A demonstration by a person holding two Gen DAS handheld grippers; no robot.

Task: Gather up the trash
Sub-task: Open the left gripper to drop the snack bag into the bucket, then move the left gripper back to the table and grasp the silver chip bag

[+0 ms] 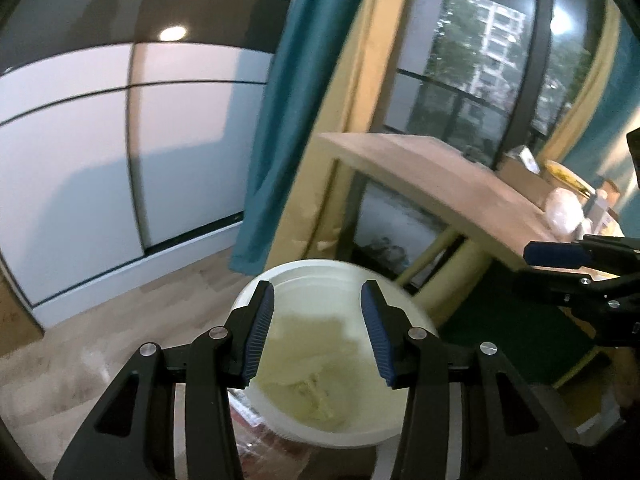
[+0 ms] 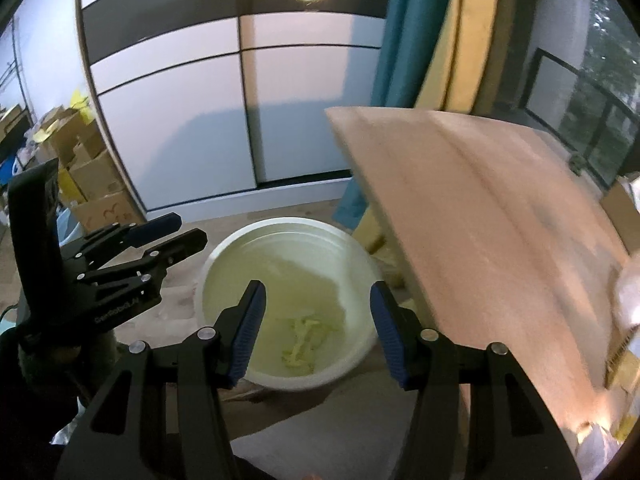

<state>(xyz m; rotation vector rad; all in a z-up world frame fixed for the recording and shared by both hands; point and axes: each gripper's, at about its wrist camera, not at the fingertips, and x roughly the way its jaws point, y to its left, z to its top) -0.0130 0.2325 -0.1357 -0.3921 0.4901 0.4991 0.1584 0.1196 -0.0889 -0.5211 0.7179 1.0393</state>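
on the left, the left gripper (image 1: 318, 332) hangs over the white bucket (image 2: 360, 256) on the floor with its jaws partway apart and nothing between them. in the middle, pale scraps of trash (image 2: 304, 340) lie at the bucket's bottom, and the right gripper (image 2: 318, 332) is poised above them, jaws wide apart and empty too. to the right, the wooden table (image 2: 480, 220) edge sits close beside the bucket, and on it a white crumpled lump (image 1: 564, 210), likely more trash; reaching for it could knock the table edge or tip the bucket if a hand swings carelessly.
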